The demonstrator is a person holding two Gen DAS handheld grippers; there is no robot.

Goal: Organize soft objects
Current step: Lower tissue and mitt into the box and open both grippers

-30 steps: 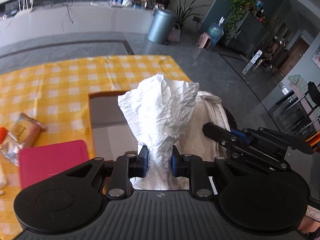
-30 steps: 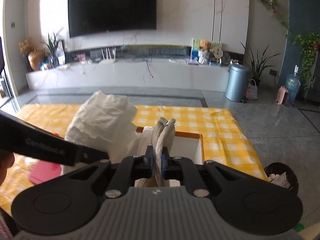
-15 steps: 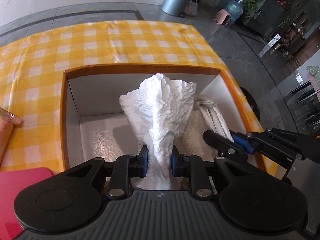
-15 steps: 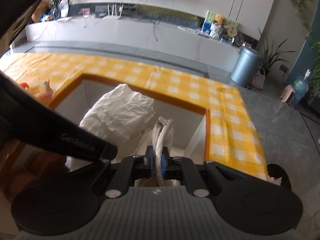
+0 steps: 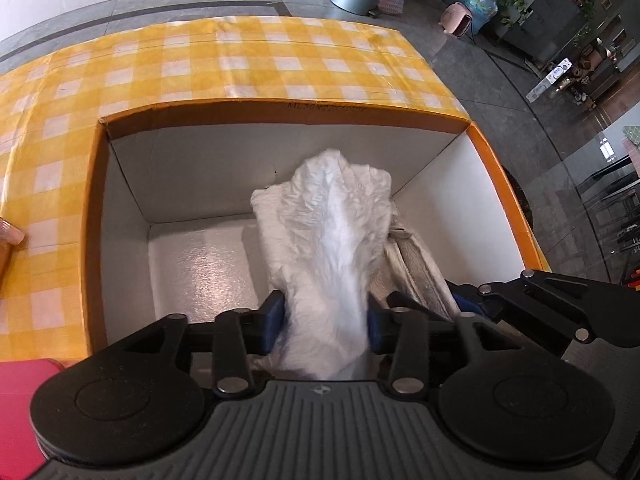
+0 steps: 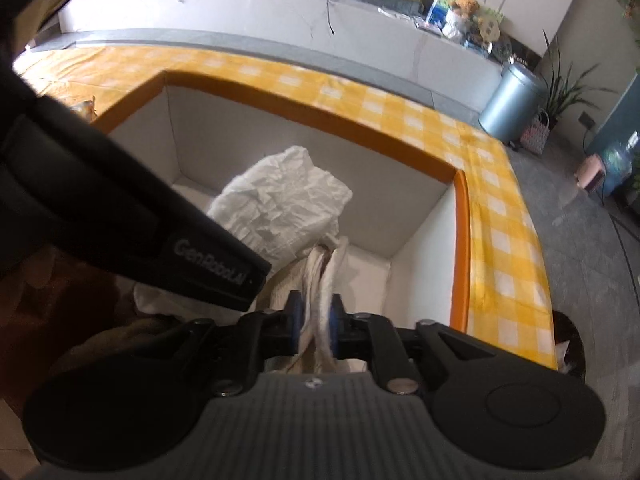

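Left hand-held gripper (image 5: 325,320) low centre of frame, jaws just widened, crumpled white tissue (image 5: 328,232) loose between pads, not pressed. Right hand-held gripper (image 6: 314,320) low centre, jaws just eased apart, folded beige cloth (image 6: 324,276) between pads, contact hard to judge. Both items inside the orange-rimmed box (image 5: 288,106); lower ends hidden behind gripper bodies. Bare box floor at left. Checked bench (image 5: 240,60) beyond, upper frame.

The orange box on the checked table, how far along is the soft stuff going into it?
Done: both pieces are down inside the orange box. In hand: the left tool, jaws just opening, has the crumpled white bundle loose between them; the right tool, also just easing open, has the cream cloth between its jaws. Left: let go fully and lift both tools out.
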